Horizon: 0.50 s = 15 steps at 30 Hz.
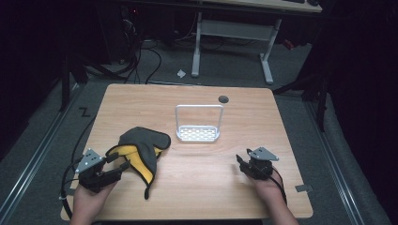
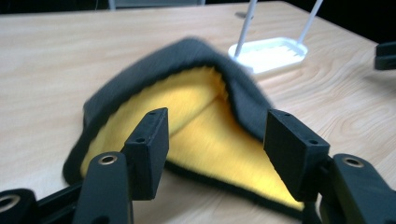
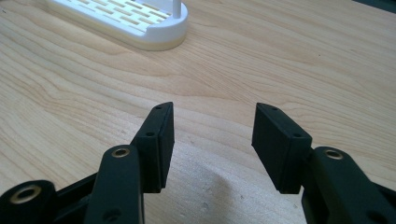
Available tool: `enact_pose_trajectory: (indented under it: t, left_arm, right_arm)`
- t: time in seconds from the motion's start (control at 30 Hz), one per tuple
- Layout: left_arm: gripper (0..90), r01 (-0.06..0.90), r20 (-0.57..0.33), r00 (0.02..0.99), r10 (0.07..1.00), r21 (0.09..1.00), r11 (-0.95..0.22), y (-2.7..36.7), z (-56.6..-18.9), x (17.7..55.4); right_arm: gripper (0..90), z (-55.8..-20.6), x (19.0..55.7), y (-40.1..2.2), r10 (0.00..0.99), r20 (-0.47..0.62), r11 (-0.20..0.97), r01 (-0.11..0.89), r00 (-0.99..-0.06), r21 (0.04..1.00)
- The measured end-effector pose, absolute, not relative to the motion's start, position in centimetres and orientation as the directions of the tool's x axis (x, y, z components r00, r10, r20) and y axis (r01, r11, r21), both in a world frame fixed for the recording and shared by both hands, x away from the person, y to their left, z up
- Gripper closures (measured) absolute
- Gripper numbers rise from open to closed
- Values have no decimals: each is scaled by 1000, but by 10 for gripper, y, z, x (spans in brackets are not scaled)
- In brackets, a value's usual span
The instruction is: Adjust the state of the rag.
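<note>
A grey fleece cap with a yellow lining (image 1: 141,149) lies crumpled on the wooden table (image 1: 197,187), left of centre. My left gripper (image 1: 120,162) sits at its near-left edge, open. In the left gripper view the cap's yellow inside (image 2: 201,126) gapes just beyond the left gripper (image 2: 217,119), and neither pad presses on it. My right gripper (image 1: 240,162) rests at the table's right side, open. In the right gripper view the right gripper (image 3: 212,109) has only bare wood between its jaws.
A white slotted stand with a tall wire hoop (image 1: 198,133) stands at the table's middle, also seen as the stand (image 2: 271,53) and the stand (image 3: 140,23). A dark round hole (image 1: 223,99) sits near the far edge. A white desk frame (image 1: 232,33) stands beyond.
</note>
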State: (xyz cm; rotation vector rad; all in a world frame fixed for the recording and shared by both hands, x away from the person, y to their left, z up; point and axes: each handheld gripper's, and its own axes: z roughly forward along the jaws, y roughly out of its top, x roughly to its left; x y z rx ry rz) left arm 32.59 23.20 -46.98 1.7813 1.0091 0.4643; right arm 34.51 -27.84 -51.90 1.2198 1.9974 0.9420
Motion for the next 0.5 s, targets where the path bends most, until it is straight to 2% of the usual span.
enact_pose_trajectory:
  t: [0.33, 0.4, 0.5]
  left_arm:
    - [384, 424, -129, 588, 799, 890, -168, 215, -443, 354]
    - [384, 421, -96, 581, 808, 885, -197, 214, -439, 364]
    - [377, 452, -104, 567, 817, 868, -203, 215, -438, 378]
  right_arm:
    - [483, -518, 344, -277, 904, -119, 324, 475, -410, 818]
    - [483, -519, 345, -276, 899, -125, 333, 469, -420, 818]
    - [484, -519, 345, -276, 898, -124, 334, 470, -423, 817]
